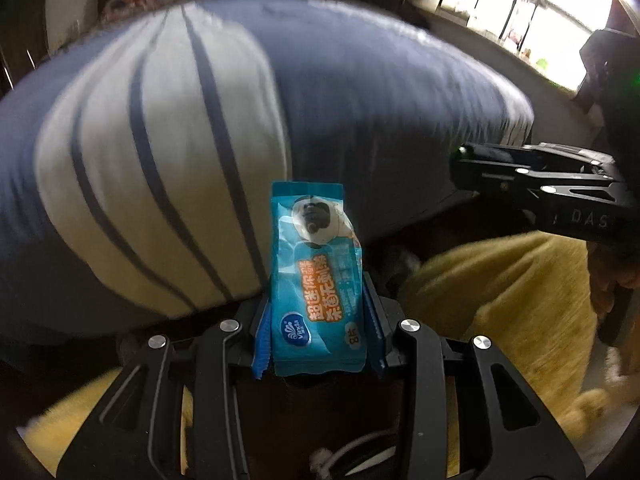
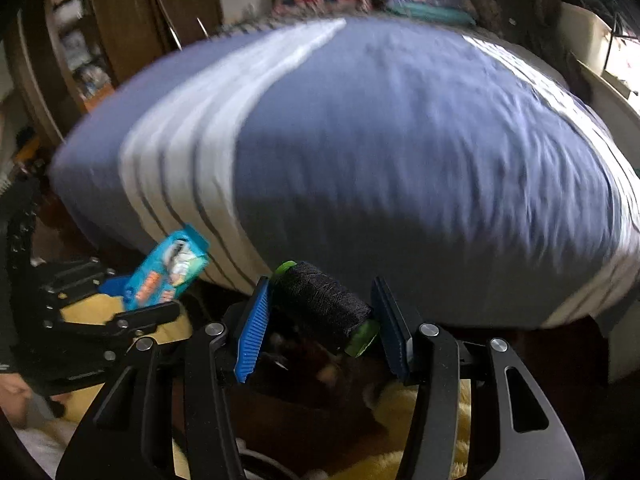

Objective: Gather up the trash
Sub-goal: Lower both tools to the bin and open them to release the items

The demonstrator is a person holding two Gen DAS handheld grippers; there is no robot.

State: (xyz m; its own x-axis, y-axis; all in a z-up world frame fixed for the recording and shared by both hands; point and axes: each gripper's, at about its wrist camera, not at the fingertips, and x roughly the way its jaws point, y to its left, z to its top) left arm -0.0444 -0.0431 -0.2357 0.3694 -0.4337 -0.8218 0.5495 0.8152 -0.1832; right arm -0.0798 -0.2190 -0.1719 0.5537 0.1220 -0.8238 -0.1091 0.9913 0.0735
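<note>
I am pinching a blue plastic wipes packet (image 1: 316,280) in my left claw (image 1: 318,320) and a black thread spool with green ends (image 2: 326,308), skewed toward one o'clock, in my right claw (image 2: 324,320), squeezing both firmly while carrying.

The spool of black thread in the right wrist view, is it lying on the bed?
No, the spool of black thread is held between the right gripper fingers, in front of the bed.

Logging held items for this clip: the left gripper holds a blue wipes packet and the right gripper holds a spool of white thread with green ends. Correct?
Not quite. The thread on the spool in the right gripper is black, not white, as the right wrist view shows. The rest stands: green ends, and the left gripper holds the blue wipes packet.
</note>
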